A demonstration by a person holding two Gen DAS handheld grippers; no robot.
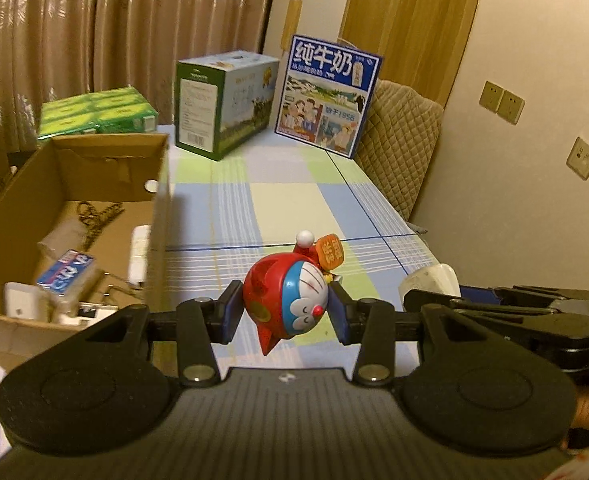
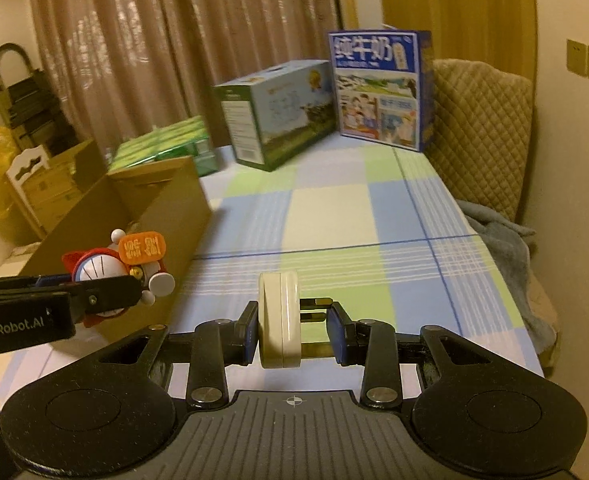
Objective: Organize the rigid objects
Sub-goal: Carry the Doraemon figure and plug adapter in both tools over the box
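Note:
My left gripper (image 1: 285, 313) is shut on a red and blue cartoon cat figurine (image 1: 284, 300) with an orange sign, held above the checked tablecloth (image 1: 294, 208). The same figurine (image 2: 122, 268) shows at the left of the right wrist view, beside the open cardboard box (image 2: 166, 208). My right gripper (image 2: 292, 330) is shut on a cream-white plug adapter (image 2: 279, 320), its metal prongs pointing at the right pad. In the left wrist view the adapter (image 1: 430, 282) and right gripper (image 1: 446, 300) sit at the right edge. The cardboard box (image 1: 162, 184) at the left holds several small items.
At the table's far end stand a green-and-white carton (image 1: 224, 100), a blue milk carton (image 1: 326, 96) and a green pack (image 1: 94, 114). A quilted chair back (image 1: 398, 140) stands to the right, with a grey cloth (image 2: 506, 232) below it. Curtains hang behind.

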